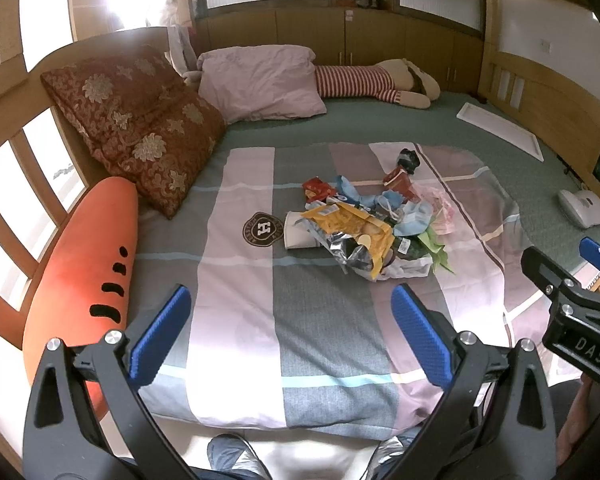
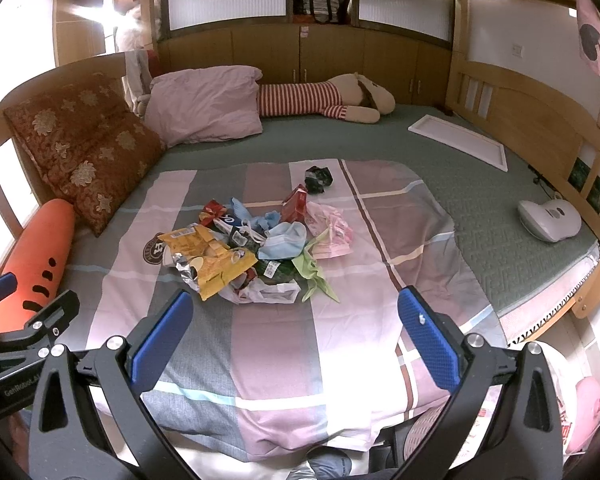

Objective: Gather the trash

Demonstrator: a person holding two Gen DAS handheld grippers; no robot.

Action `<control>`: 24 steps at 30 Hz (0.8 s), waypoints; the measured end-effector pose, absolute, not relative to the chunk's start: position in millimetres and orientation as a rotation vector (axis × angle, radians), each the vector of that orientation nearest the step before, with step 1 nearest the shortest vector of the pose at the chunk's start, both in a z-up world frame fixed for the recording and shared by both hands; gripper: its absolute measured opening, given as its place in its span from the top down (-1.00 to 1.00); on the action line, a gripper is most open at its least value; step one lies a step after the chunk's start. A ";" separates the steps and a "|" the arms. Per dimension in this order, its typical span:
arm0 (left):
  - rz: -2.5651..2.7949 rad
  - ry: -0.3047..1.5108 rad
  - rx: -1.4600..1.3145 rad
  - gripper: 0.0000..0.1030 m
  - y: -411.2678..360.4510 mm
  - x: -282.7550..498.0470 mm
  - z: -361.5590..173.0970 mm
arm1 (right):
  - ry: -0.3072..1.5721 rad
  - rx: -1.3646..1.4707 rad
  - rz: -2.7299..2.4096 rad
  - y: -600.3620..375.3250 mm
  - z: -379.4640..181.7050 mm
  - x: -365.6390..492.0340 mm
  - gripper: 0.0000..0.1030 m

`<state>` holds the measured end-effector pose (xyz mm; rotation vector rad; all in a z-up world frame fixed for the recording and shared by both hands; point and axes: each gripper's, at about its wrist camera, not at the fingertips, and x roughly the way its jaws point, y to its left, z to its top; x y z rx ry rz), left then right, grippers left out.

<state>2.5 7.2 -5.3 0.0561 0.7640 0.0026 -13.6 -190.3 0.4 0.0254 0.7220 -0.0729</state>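
Both the left gripper (image 1: pixel 288 336) and right gripper (image 2: pixel 296 336) are hovering wide apart, holding nothing, near a trash pile (image 2: pixel 256 248) lying on the bed's striped blanket (image 2: pixel 340 340).

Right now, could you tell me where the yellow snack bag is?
The yellow snack bag lies at the near-left edge of the trash pile on the striped quilt, beside a blue face mask.

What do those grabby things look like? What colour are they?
Each hand-held gripper is black, with two angled arms that have triangle-shaped holes and shiny silver bolts. The left hand-held gripper and the right hand-held gripper both end in bright blue, bumpy pads. White letters "DAS" show on the right one's side, and "GenRobot" on the left one's. No cables or sleeves show.
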 end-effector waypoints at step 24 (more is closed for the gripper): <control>-0.073 0.711 -0.007 -0.60 8.1 10.8 -29.1 | 0.463 0.112 -0.078 -213.9 13.9 -29.1 -0.95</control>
